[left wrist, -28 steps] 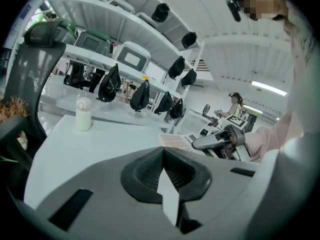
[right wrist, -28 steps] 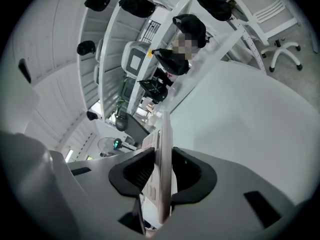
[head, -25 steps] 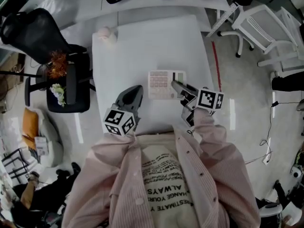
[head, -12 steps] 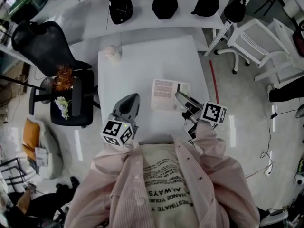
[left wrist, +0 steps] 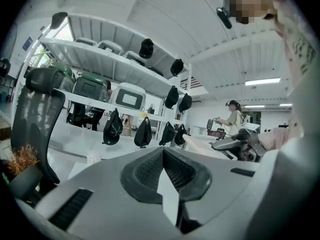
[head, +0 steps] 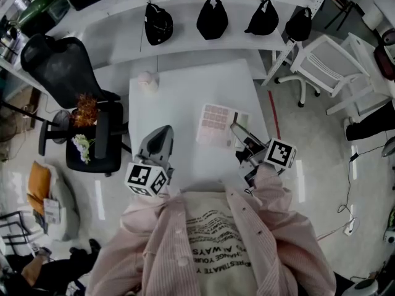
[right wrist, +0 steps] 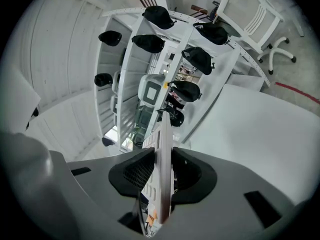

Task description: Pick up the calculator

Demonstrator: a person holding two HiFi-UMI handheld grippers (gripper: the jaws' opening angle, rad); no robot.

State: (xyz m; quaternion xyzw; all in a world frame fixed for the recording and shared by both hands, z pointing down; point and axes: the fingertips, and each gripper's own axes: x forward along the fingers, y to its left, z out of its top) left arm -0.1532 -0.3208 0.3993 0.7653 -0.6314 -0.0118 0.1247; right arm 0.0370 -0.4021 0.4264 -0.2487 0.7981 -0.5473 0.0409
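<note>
The calculator [head: 217,124] is a flat pale slab with pinkish keys and a small display, held in the air above the white table [head: 185,91]. My right gripper [head: 235,129] is shut on its right edge. In the right gripper view the calculator [right wrist: 163,134] stands edge-on between the two dark pads of the right gripper [right wrist: 162,156]. My left gripper [head: 162,132] hovers at the table's near left. In its own view the left gripper [left wrist: 162,151] has its jaws together with nothing in them.
A small pinkish object [head: 147,79] sits at the table's far left corner. Black caps [head: 212,18] hang along a white shelf behind the table. A black office chair [head: 58,57] and a seat with flowers [head: 84,113] stand to the left, a white chair [head: 327,60] to the right.
Both grippers have risen. The calculator has come up off the table with the right gripper and now tilts slightly. The left gripper stays empty.
</note>
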